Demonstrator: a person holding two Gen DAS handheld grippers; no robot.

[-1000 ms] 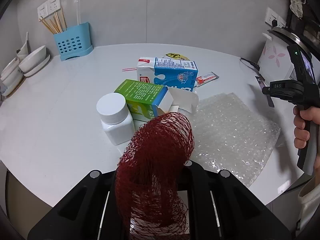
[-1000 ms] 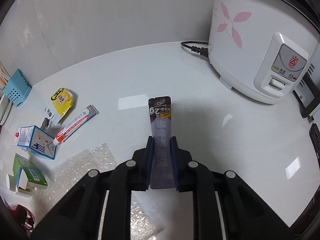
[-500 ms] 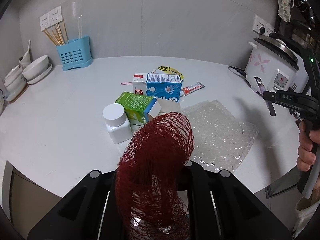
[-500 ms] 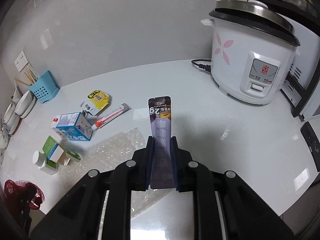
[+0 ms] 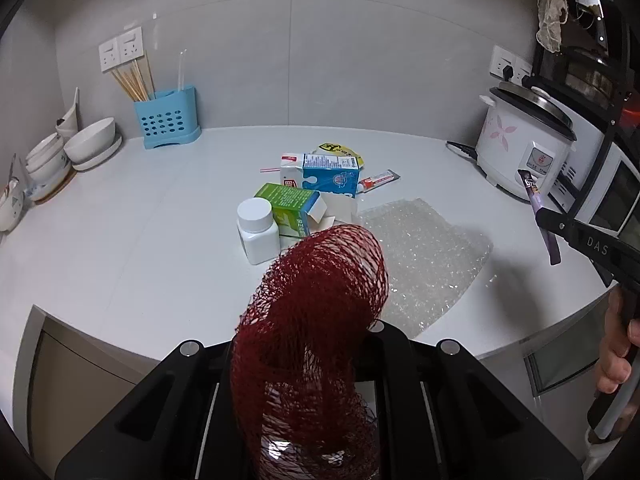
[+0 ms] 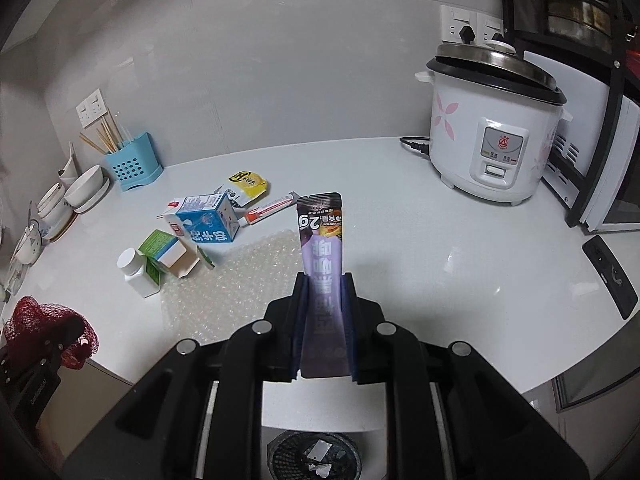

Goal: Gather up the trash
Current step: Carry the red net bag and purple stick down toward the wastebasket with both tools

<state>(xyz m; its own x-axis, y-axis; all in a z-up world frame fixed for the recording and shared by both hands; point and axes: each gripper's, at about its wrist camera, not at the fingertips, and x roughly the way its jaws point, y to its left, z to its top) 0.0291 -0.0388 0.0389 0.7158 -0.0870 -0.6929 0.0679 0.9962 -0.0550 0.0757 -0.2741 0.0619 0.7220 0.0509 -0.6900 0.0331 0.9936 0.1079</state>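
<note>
My left gripper (image 5: 306, 326) is shut on a dark red mesh net (image 5: 316, 320) that bulges over its fingers, near the counter's front edge. My right gripper (image 6: 325, 284) is shut on a purple sachet (image 6: 322, 240) standing upright between the pads. On the white counter (image 5: 120, 232) lie a blue milk carton (image 5: 330, 176), a green box (image 5: 290, 206), a white bottle (image 5: 258, 230), bubble wrap (image 5: 420, 256), a yellow packet (image 5: 336, 149) and a small tube (image 5: 378, 179). A black mesh bin (image 6: 314, 452) shows below the right gripper, off the counter's edge.
A white rice cooker (image 6: 492, 132) with its cord stands at the back right, beside a black rack with an oven. A blue utensil holder (image 5: 166, 118) and stacked bowls (image 5: 86, 144) sit at the back left. A flat black device (image 6: 608, 272) lies near the right edge.
Both grippers have pulled back and up from the counter with the net and sachet still held. The counter's front edge and the bin below have come into view.
</note>
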